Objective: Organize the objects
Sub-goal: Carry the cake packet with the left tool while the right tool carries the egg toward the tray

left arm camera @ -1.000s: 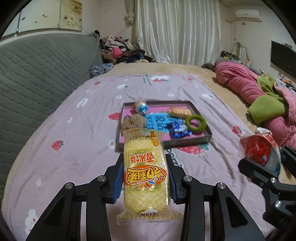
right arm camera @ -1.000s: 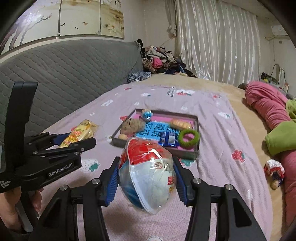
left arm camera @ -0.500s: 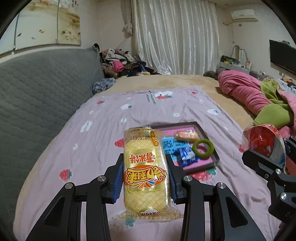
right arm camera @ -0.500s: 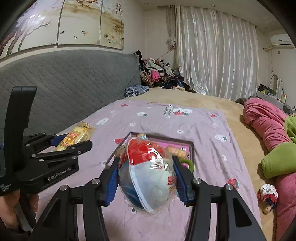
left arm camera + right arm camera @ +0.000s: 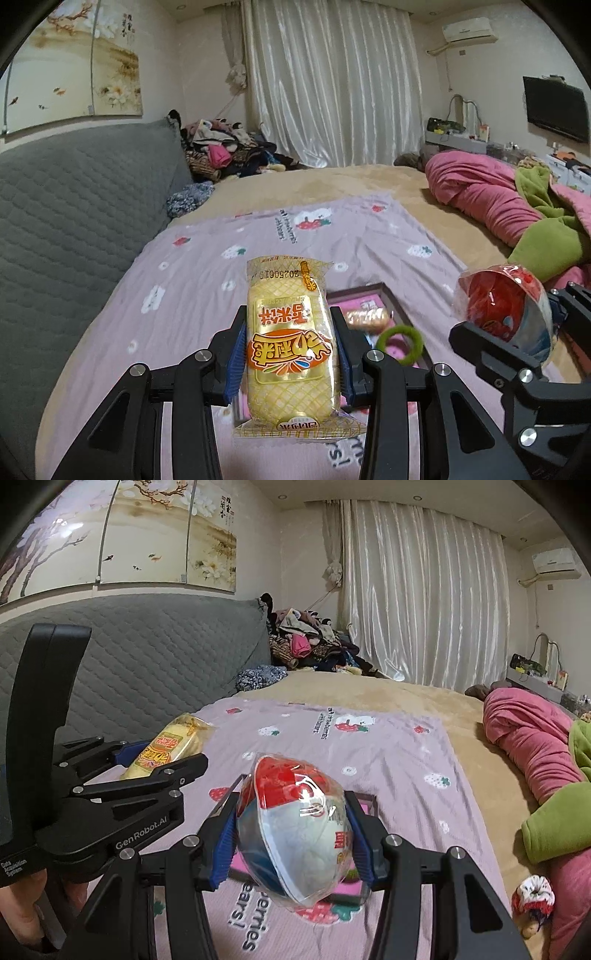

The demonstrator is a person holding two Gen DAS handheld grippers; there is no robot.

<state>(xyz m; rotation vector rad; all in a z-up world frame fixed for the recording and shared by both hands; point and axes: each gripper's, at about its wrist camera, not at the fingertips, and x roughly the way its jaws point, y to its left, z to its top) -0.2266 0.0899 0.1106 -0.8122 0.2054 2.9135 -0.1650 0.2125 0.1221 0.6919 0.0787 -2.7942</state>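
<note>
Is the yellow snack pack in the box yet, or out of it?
Out. The yellow snack pack is clamped between the left gripper's blue pads, held up in the air, with the tray lying on the bed behind it.

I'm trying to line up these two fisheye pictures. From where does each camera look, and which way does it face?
Left wrist: on the left gripper, facing along the bed toward the curtain; its fingers clamp the yellow snack pack.
Right wrist: on the right gripper, facing likewise; it clamps the red-and-white packet; a hand shows.
Shared: tray, pink quilt, each other's gripper.
</note>
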